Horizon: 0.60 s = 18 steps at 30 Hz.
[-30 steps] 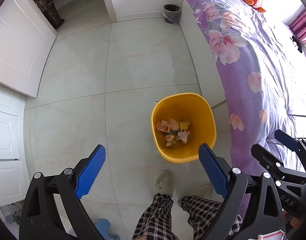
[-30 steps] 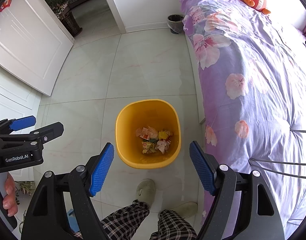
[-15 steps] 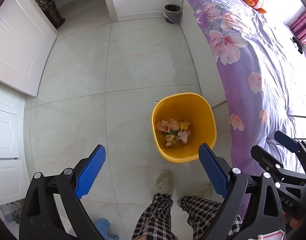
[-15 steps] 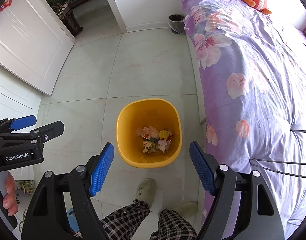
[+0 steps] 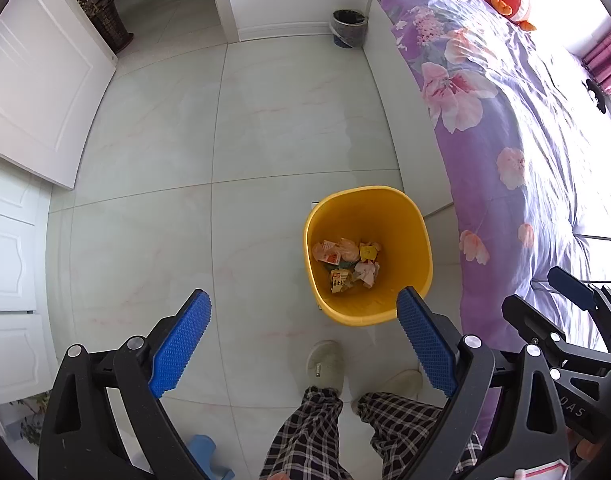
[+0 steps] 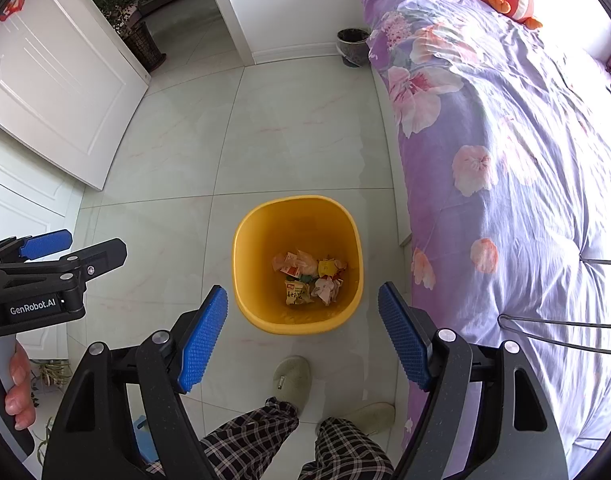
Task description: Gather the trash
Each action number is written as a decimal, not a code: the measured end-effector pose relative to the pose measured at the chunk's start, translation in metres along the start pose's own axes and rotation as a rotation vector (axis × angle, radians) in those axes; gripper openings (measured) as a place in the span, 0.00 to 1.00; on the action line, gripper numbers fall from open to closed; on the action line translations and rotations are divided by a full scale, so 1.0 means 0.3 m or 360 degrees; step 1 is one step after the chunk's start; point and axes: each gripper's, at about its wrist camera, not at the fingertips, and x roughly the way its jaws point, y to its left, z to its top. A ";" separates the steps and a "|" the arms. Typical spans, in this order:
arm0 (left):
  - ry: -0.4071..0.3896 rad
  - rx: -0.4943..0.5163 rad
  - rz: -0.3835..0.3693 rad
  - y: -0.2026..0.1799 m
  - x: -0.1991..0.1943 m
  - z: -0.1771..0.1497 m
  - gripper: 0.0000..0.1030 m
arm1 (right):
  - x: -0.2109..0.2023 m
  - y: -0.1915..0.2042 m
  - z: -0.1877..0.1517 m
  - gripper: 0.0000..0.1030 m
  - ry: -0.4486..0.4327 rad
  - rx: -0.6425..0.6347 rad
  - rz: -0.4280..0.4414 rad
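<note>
A yellow trash bin (image 5: pixel 417 236) stands on the tiled floor beside the bed; it also shows in the right wrist view (image 6: pixel 249 264). Several crumpled wrappers (image 5: pixel 345 266) lie at its bottom, also seen in the right wrist view (image 6: pixel 309 280). My left gripper (image 5: pixel 303 338) is open and empty, held high above the floor, left of the bin. My right gripper (image 6: pixel 303 332) is open and empty, held above the bin's near rim. The left gripper's body shows at the left edge of the right wrist view (image 6: pixel 45 276).
A bed with a purple flowered cover (image 5: pixel 525 128) runs along the right. A small dark bin (image 5: pixel 347 28) stands by the far wall. White cabinet doors (image 5: pixel 37 92) line the left. The person's slippered feet (image 5: pixel 325 364) stand just before the yellow bin.
</note>
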 end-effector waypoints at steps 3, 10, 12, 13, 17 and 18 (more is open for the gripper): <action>-0.0001 -0.0009 -0.0002 0.004 0.000 -0.003 0.91 | -0.001 0.001 -0.003 0.76 -0.0001 -0.0004 0.0001; -0.0016 -0.0025 0.0021 0.009 -0.006 -0.008 0.91 | -0.007 0.007 -0.012 0.76 -0.0002 -0.0018 0.0004; -0.0018 -0.0056 0.0043 0.015 -0.007 -0.007 0.91 | -0.011 0.009 -0.014 0.76 -0.0003 -0.0022 0.0003; -0.0008 -0.0090 0.0038 0.022 -0.005 -0.007 0.90 | -0.013 0.009 -0.015 0.76 -0.0005 -0.0023 0.0003; -0.0003 -0.0175 -0.0008 0.049 -0.008 -0.008 0.78 | -0.020 0.009 -0.023 0.76 -0.0009 -0.0023 0.0001; -0.0008 -0.0165 -0.0006 0.048 -0.011 -0.008 0.75 | -0.023 0.009 -0.025 0.76 -0.0009 -0.0023 0.0002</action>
